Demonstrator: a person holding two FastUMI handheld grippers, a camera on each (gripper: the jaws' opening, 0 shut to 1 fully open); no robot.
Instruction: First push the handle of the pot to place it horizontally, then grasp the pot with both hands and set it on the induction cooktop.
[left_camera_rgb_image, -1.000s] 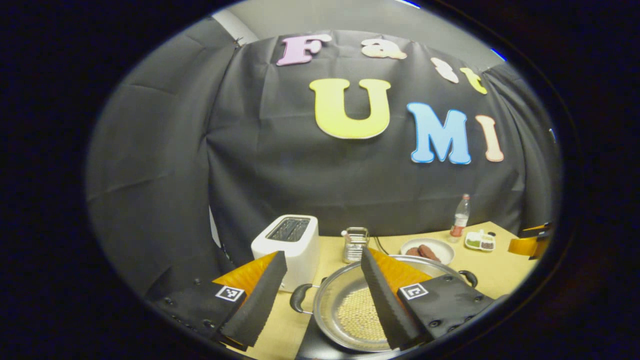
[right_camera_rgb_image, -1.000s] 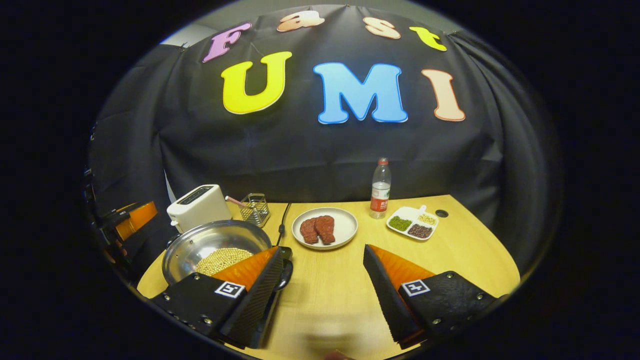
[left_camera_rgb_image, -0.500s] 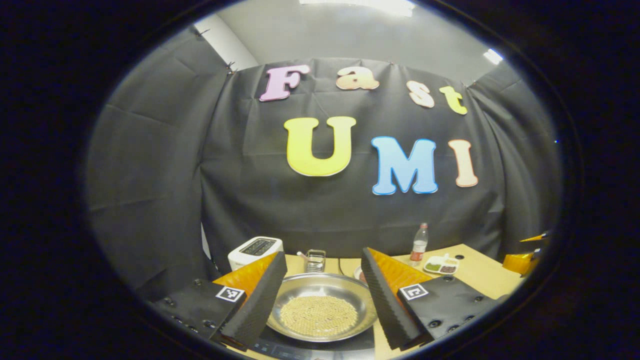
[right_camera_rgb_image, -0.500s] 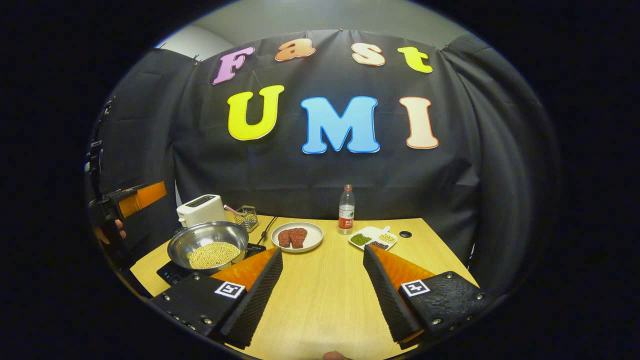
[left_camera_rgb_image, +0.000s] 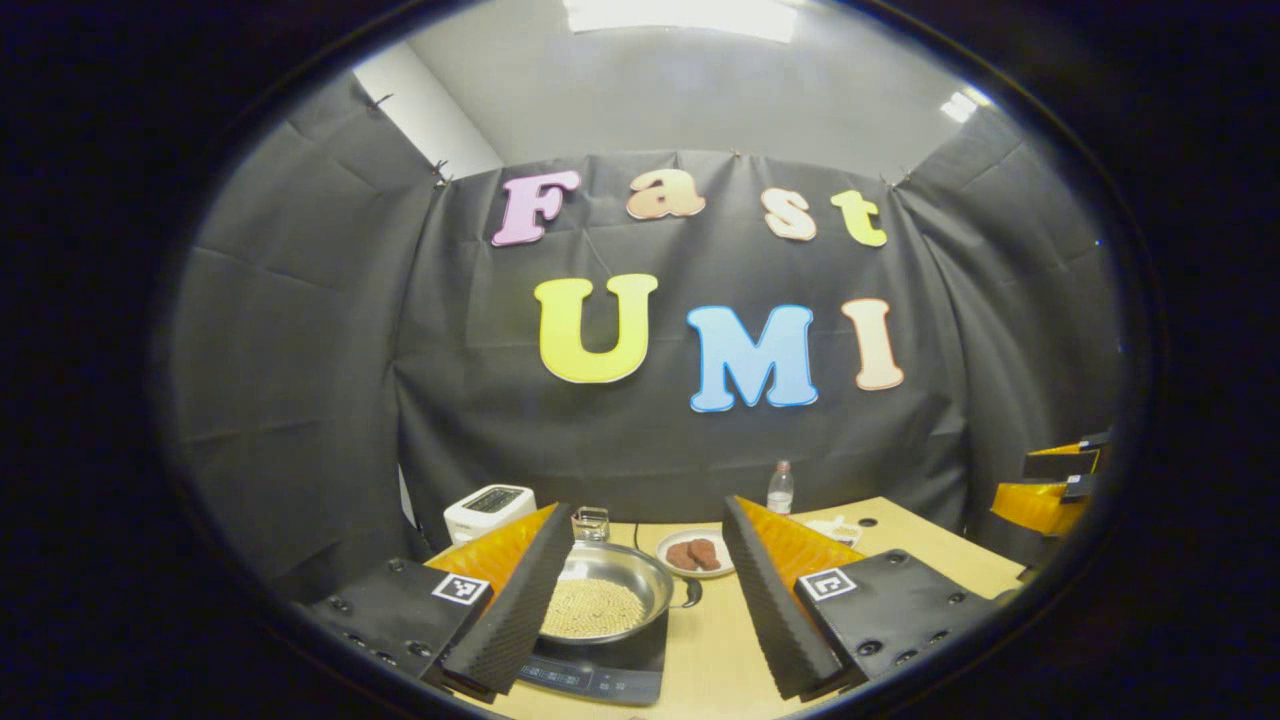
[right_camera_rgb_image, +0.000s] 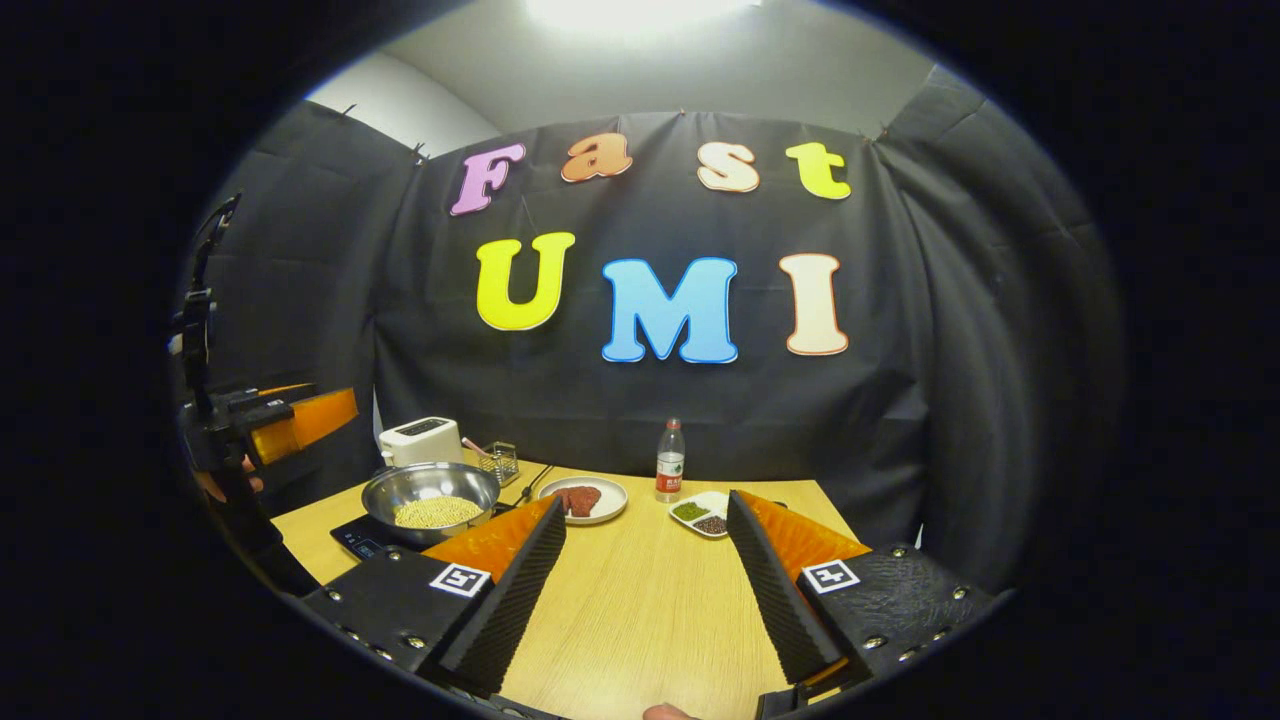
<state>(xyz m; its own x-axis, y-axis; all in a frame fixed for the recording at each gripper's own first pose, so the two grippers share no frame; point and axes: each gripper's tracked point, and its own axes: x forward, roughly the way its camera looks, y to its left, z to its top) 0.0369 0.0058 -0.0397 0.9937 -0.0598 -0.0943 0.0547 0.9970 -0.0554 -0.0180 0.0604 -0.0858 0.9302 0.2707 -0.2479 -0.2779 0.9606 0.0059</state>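
The pot (left_camera_rgb_image: 605, 600) (full of little yellow beans) sits on the induction cooktop (left_camera_rgb_image: 600, 672) on the table (right_camera_rgb_image: 650, 600). The left gripper (left_camera_rgb_image: 645, 600) and the right gripper (right_camera_rgb_image: 645, 590) both have fingers spread wide, holding nothing.

A staged kitchen booth: black cloth walls (right_camera_rgb_image: 930, 400) around a wooden table (right_camera_rgb_image: 650, 600) with toaster (right_camera_rgb_image: 420, 441) and cooktop (left_camera_rgb_image: 600, 672).
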